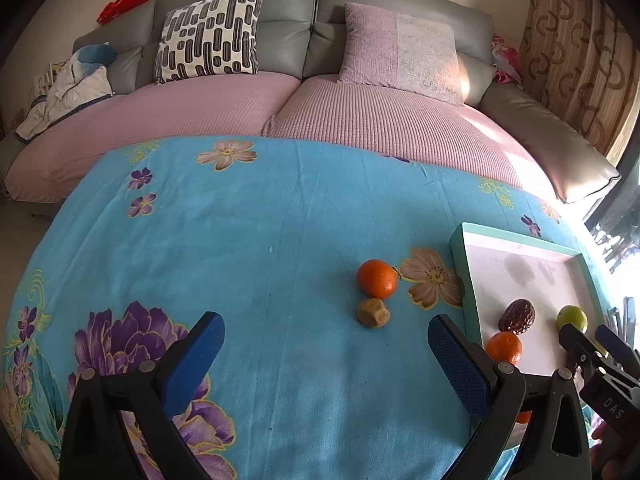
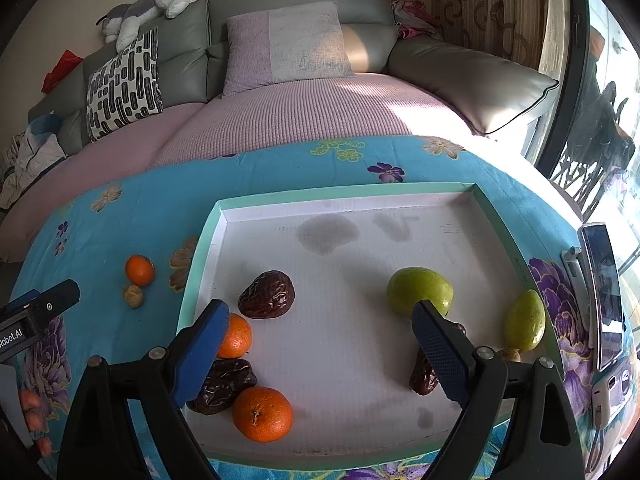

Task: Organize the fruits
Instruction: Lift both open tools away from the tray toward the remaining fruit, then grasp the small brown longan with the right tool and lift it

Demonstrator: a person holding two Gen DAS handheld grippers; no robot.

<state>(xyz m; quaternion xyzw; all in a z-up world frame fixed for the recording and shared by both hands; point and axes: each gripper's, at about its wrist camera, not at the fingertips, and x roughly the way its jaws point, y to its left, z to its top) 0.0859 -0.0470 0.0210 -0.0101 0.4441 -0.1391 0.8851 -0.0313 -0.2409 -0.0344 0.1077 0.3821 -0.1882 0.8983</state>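
Your left gripper hangs over the blue floral cloth with its 2 blue, diamond-textured pads spread wide and nothing between them. Just above the gap, right of centre in the left wrist view, a round, glossy orange sits touching a lumpy tan walnut; both lie on the cloth, outside the tray.

Your right gripper is likewise wide open and empty, poised over the shallow tray, which has a mint-green rim and a white, faintly ribbed floor with a few grey stains. In the right wrist view, a wrinkled dark-brown date lies centre-left, with a small orange just below it, half hidden by the left pad. Lower left, a second shrivelled date touches a larger dimpled orange. A smooth green fruit sits right of centre, behind the tip of the right pad, and a second, more pointed green fruit rests against the tray's right wall. Another date is partly hidden behind the right pad, and a small tan nut shows beside it.

A phone stands at the right edge of the frame. A grey leather sofa with pink waffle-knit covers fills the upper half
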